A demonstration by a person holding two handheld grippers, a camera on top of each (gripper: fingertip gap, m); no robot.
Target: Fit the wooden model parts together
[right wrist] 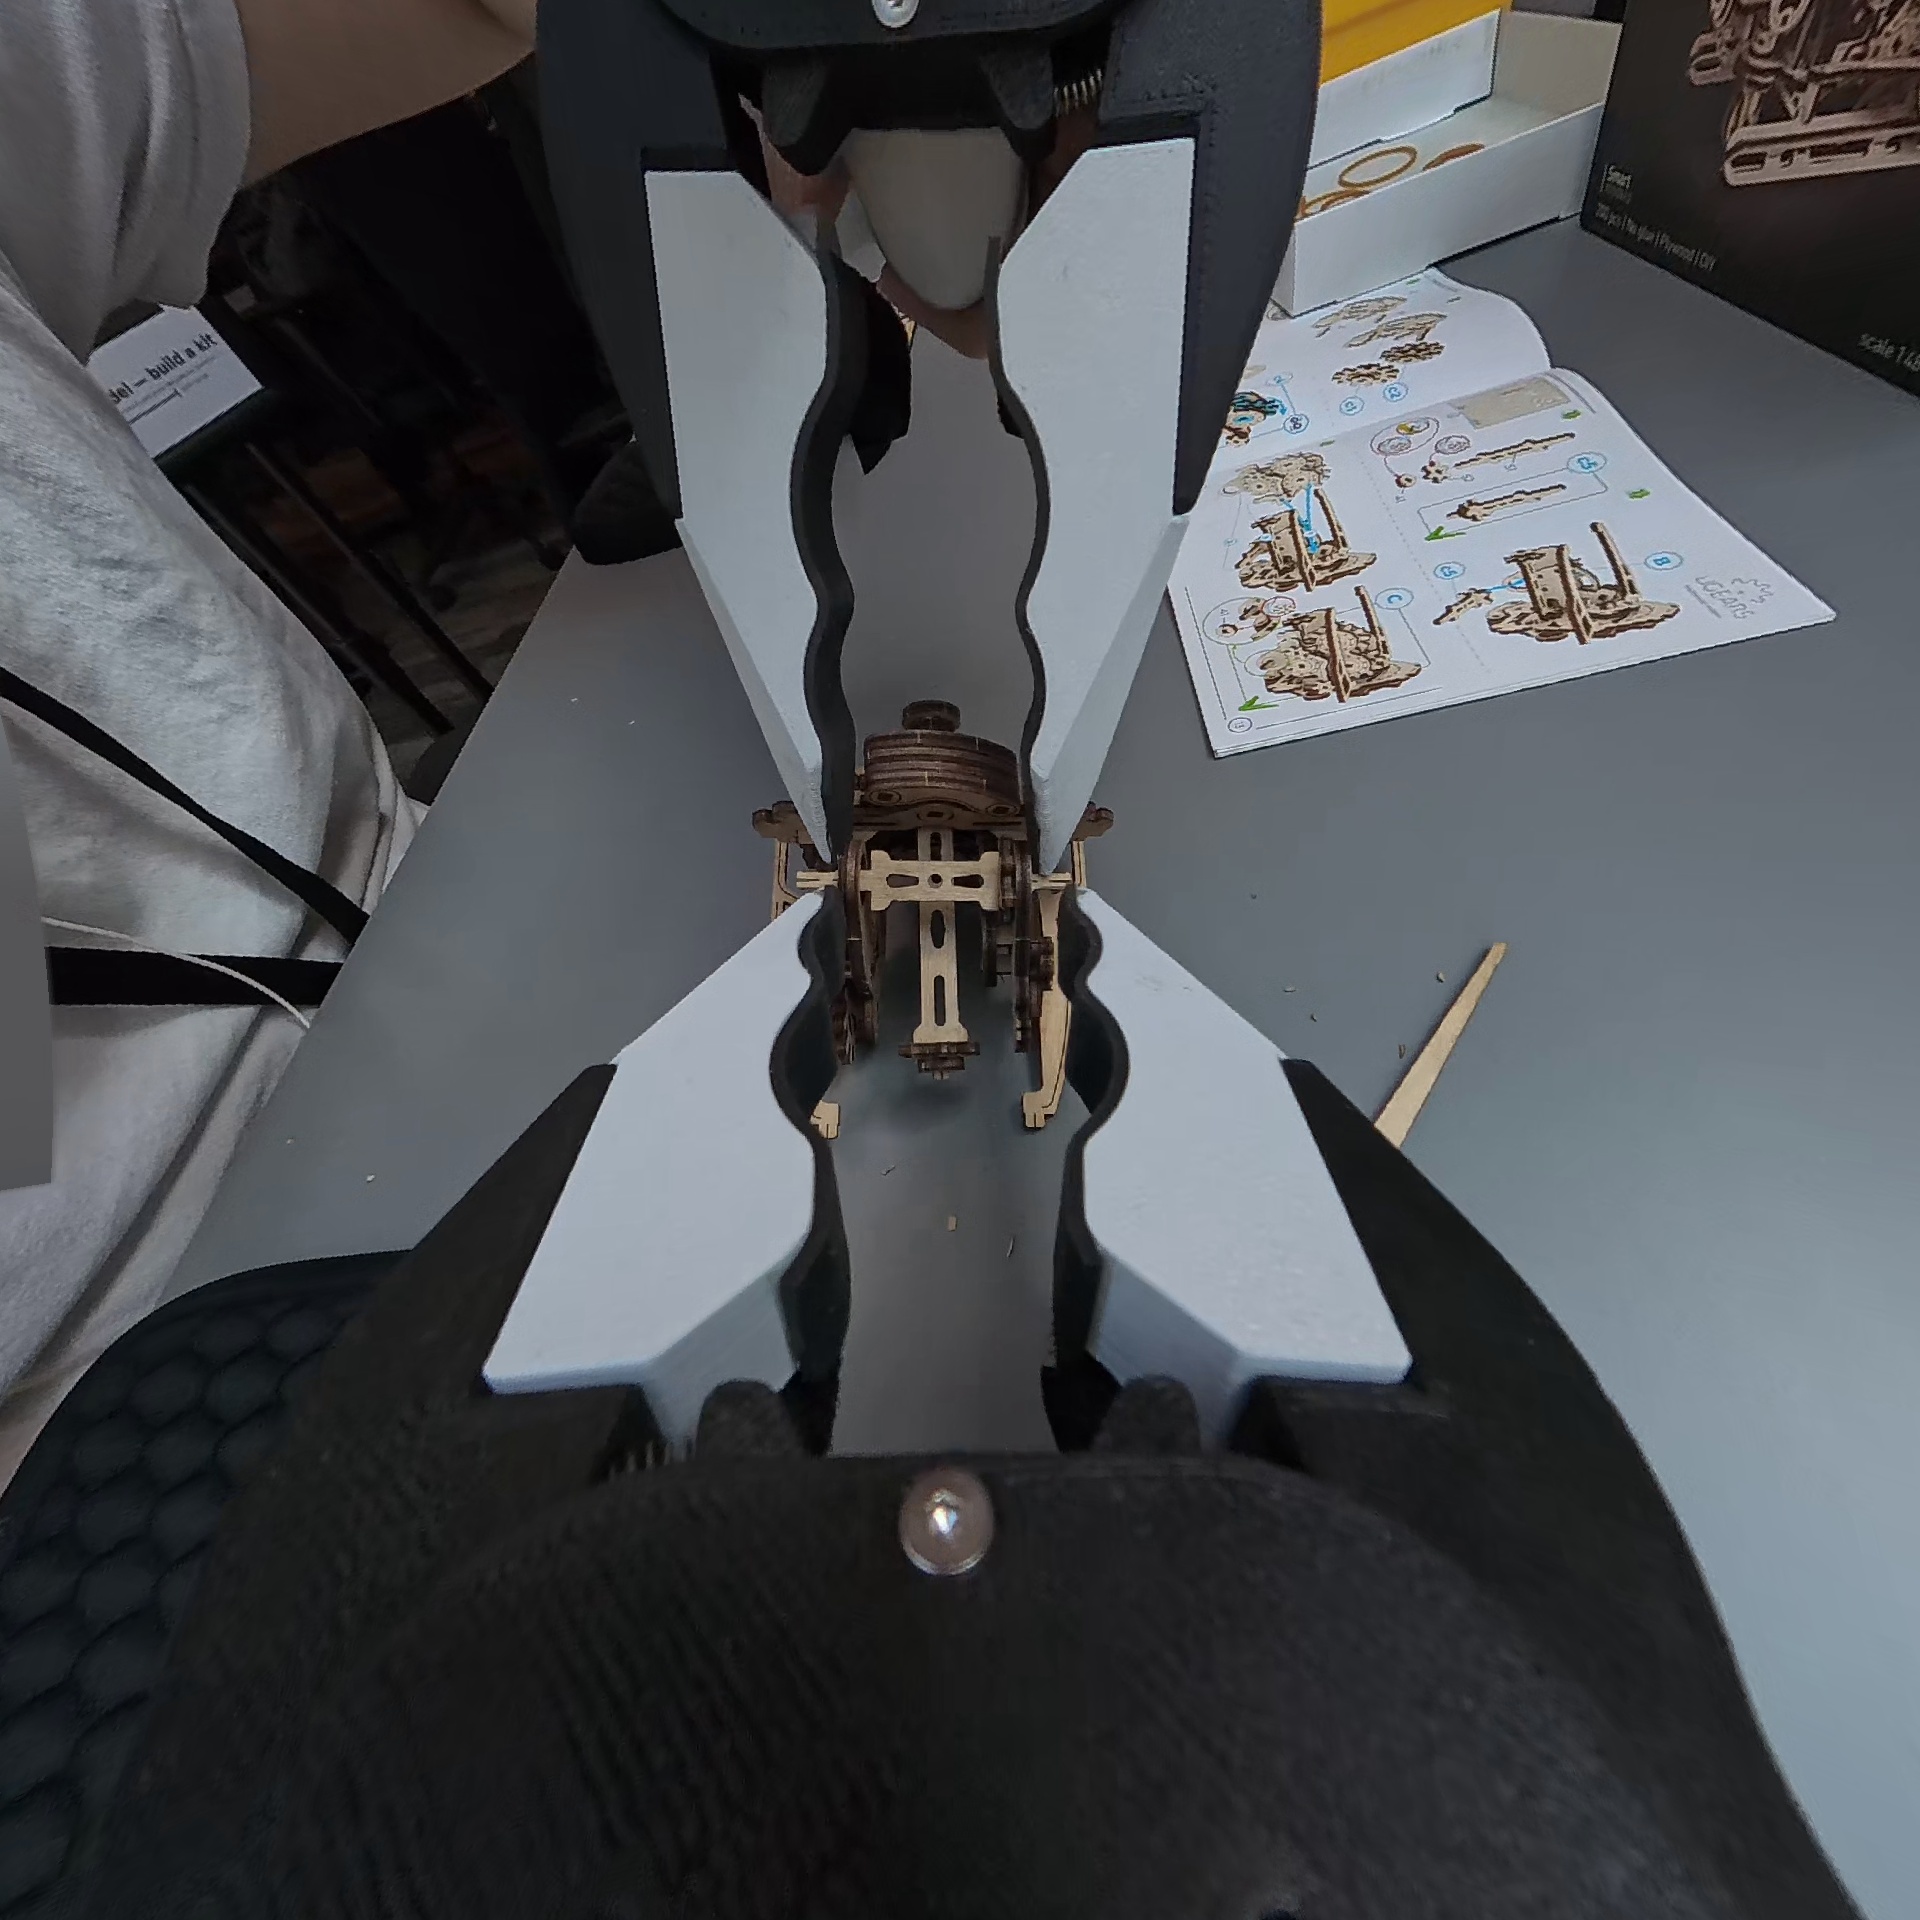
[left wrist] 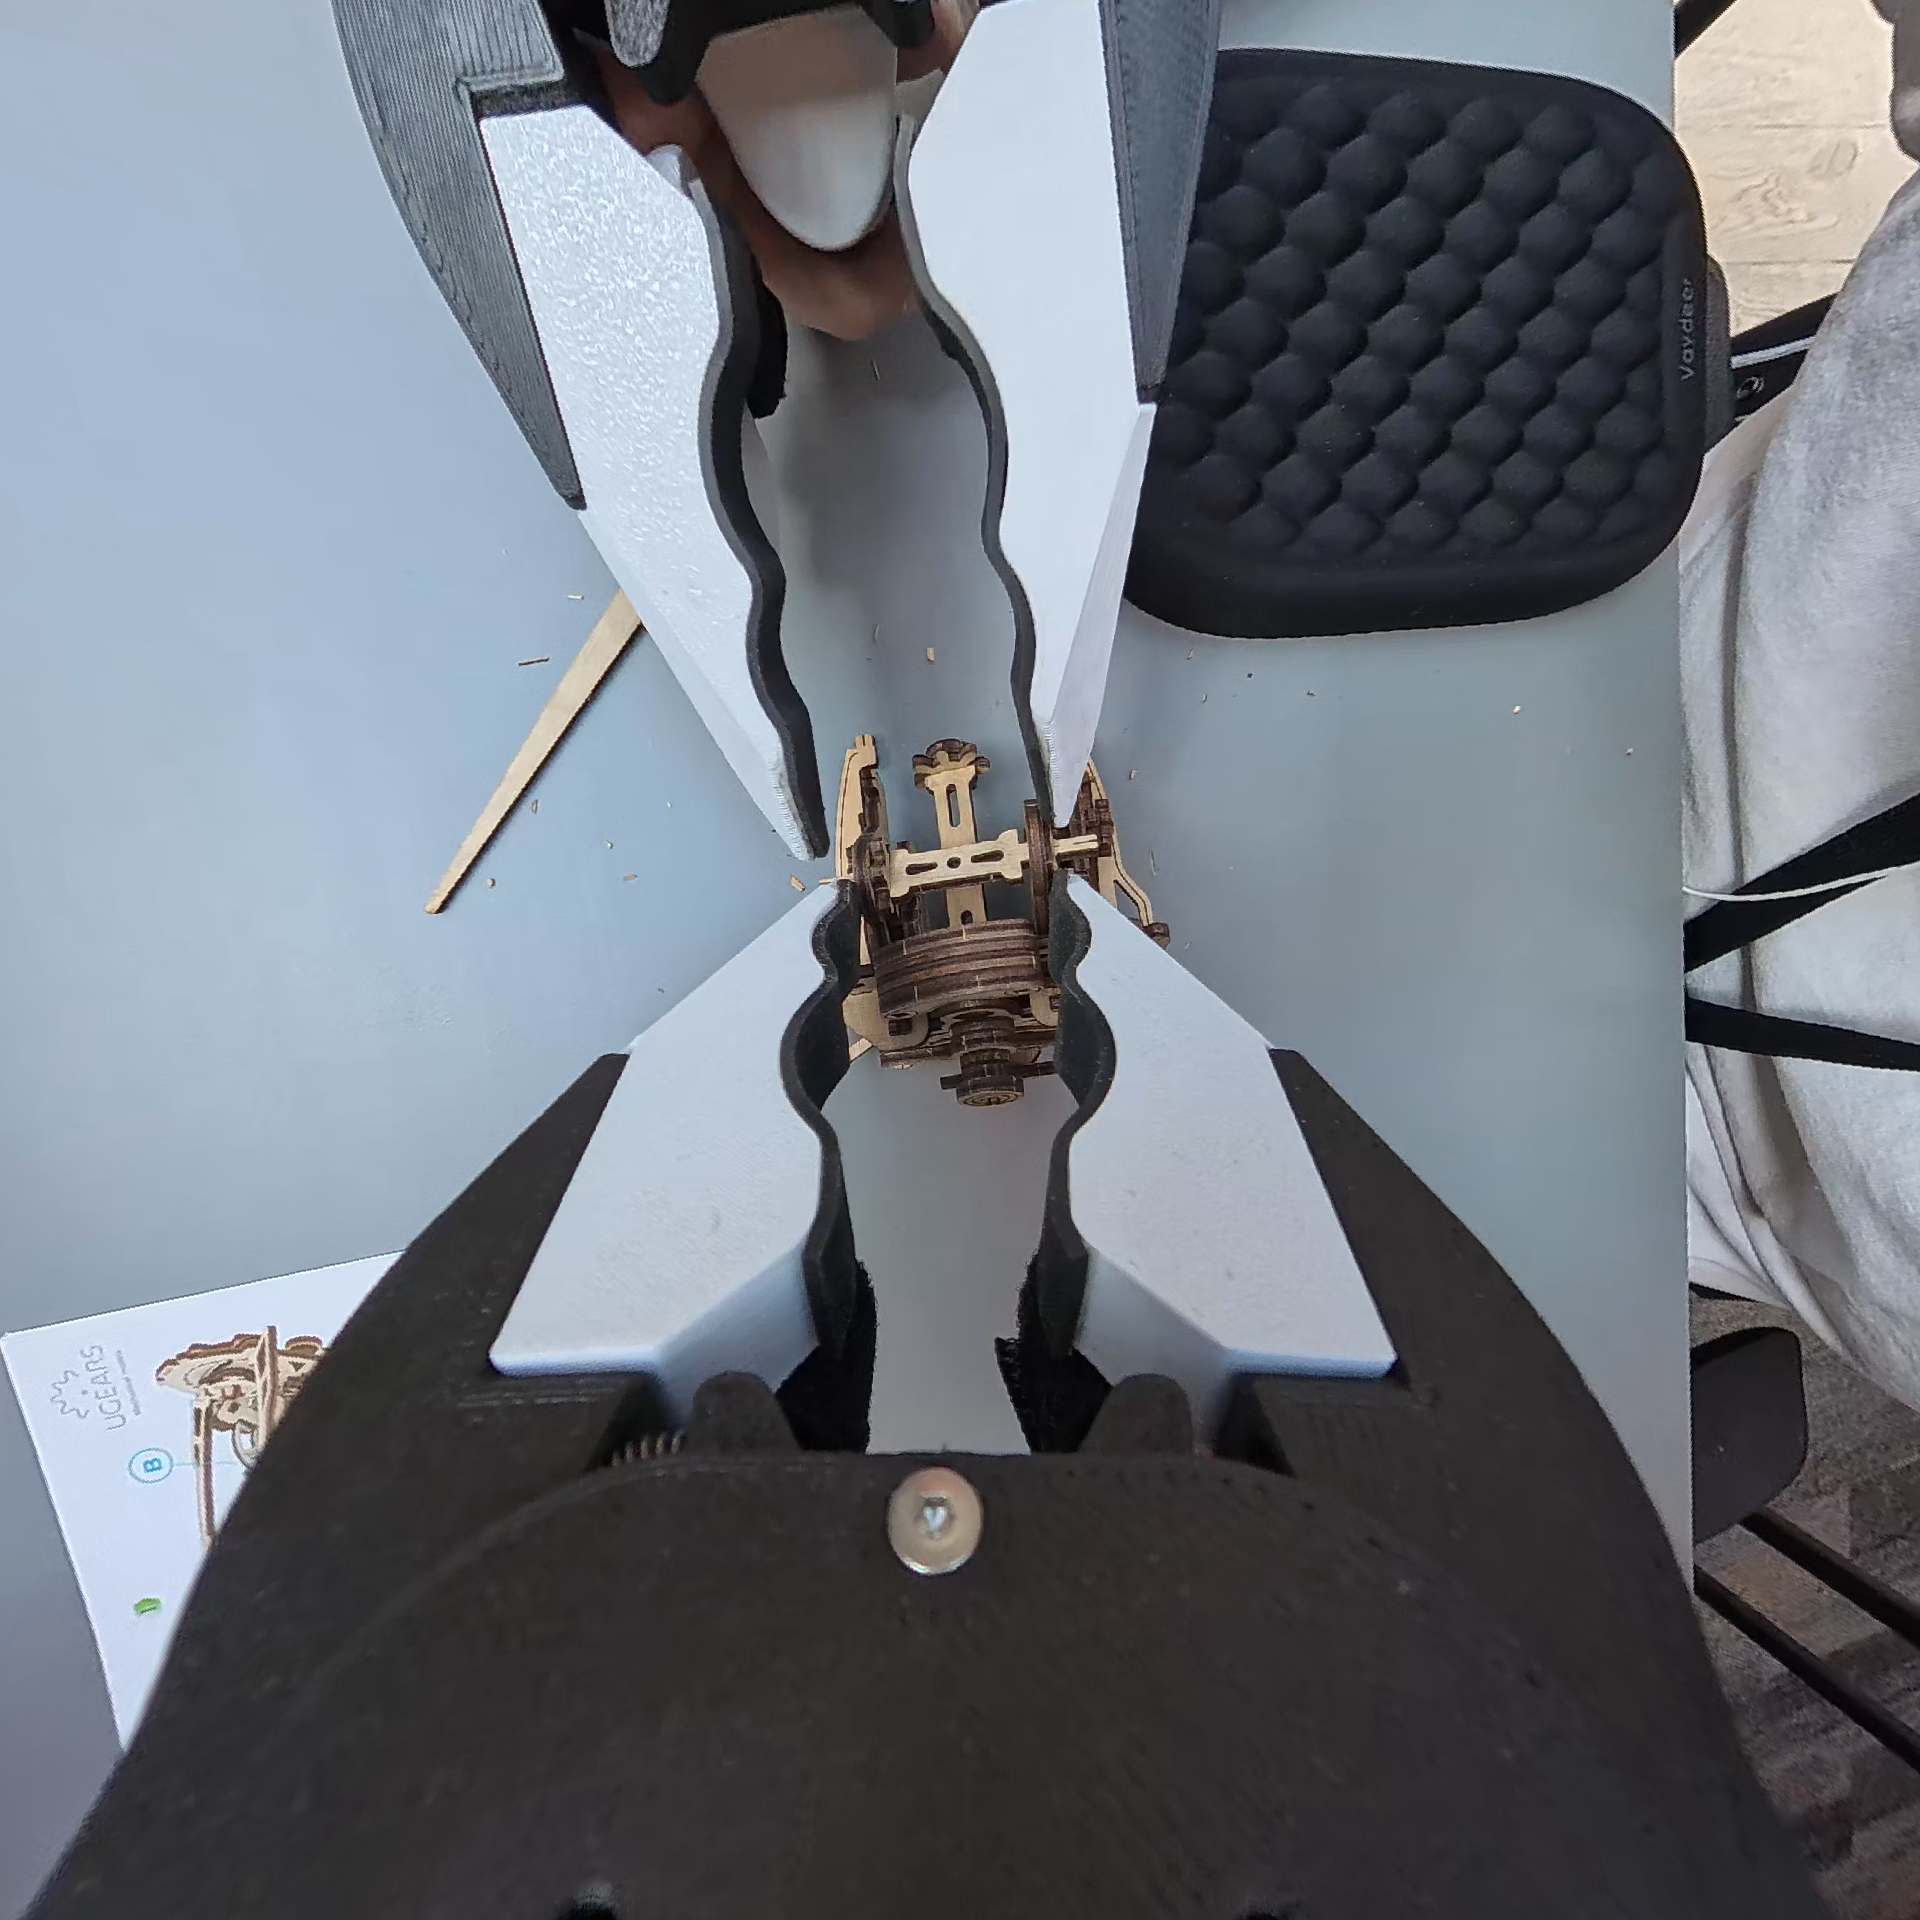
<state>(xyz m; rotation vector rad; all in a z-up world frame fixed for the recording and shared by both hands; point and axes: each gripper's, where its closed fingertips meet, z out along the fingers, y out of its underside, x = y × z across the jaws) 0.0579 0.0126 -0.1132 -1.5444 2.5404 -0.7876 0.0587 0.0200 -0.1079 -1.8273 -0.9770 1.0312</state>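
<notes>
A small wooden model [left wrist: 956, 961] with a layered dark drum, gears and pale side frames stands on the grey table [left wrist: 260, 623]. My two grippers face each other across it. My left gripper [left wrist: 951, 909] clasps the model at its drum end, the pads pressed on both sides. My right gripper [right wrist: 951, 920] clasps the opposite end, its pads against the side frames and gear of the model [right wrist: 935, 883]. Each gripper also shows in the other view, coming in from the top: the right [left wrist: 935, 816], the left [right wrist: 940, 842].
A thin wooden stick [right wrist: 1439, 1049] lies on the table beside the model. An open instruction booklet [right wrist: 1455, 540] and a kit box [right wrist: 1766, 156] lie beyond. A black quilted pad [left wrist: 1403, 343] sits by the table edge, next to a person's pale clothing [left wrist: 1818, 623].
</notes>
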